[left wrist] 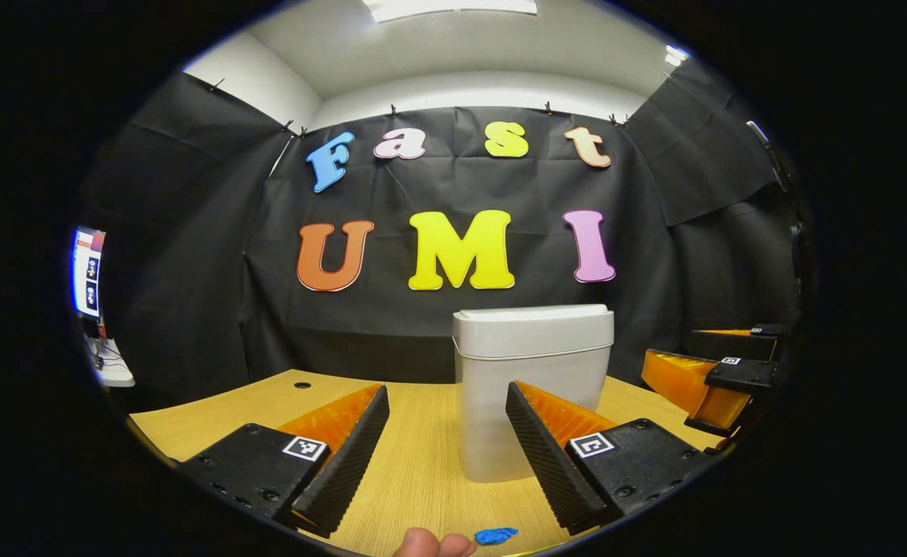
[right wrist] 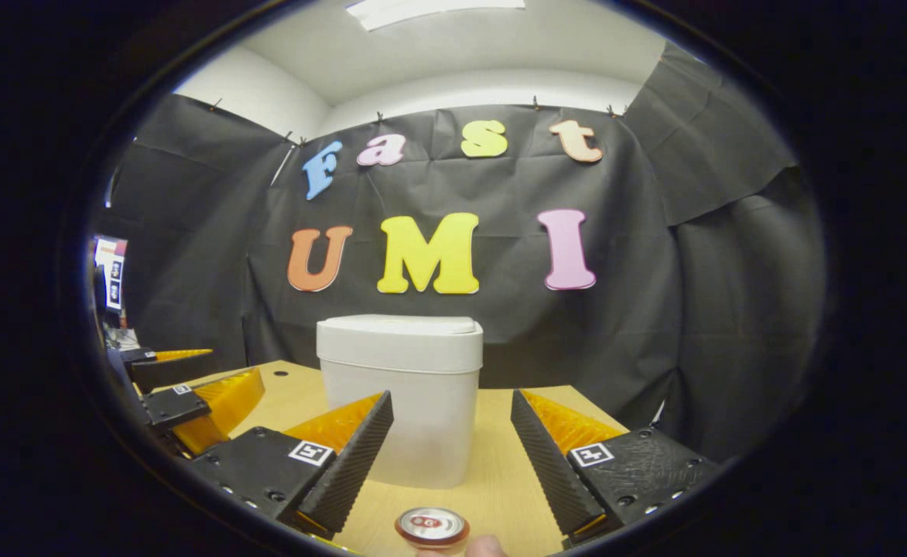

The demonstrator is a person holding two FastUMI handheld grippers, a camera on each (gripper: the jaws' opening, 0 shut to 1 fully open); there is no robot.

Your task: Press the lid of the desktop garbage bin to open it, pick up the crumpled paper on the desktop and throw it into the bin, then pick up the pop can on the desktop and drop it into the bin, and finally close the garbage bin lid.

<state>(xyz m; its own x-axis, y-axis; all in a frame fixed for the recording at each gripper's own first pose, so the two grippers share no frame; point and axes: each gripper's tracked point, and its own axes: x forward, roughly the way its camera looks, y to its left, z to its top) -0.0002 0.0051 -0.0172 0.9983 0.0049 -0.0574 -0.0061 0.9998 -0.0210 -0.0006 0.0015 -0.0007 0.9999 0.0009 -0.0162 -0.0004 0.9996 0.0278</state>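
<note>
Hovering level over the surface (left wrist: 415,456), left tool (left wrist: 447,456) and right tool (right wrist: 451,456) both gaping wide, gripping nothing. Standing just ahead between each tool's fingers, the bin (left wrist: 532,387), lid down. Sitting right beneath the right tool, the pop can (right wrist: 432,527).

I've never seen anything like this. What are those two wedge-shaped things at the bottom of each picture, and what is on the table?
No robot here: a person holds a two-finger gripper in each hand, and a camera rides on each one. The wedges are that gripper's own fingers. In the left gripper view, the left gripper is open, facing a white bin with its lid shut, on a wooden table. The other gripper shows at the right edge. In the right gripper view, the right gripper is also open, with a pop can standing just below it. Neither gripper holds anything. A small blue thing lies near the left gripper; I cannot tell what.
</note>
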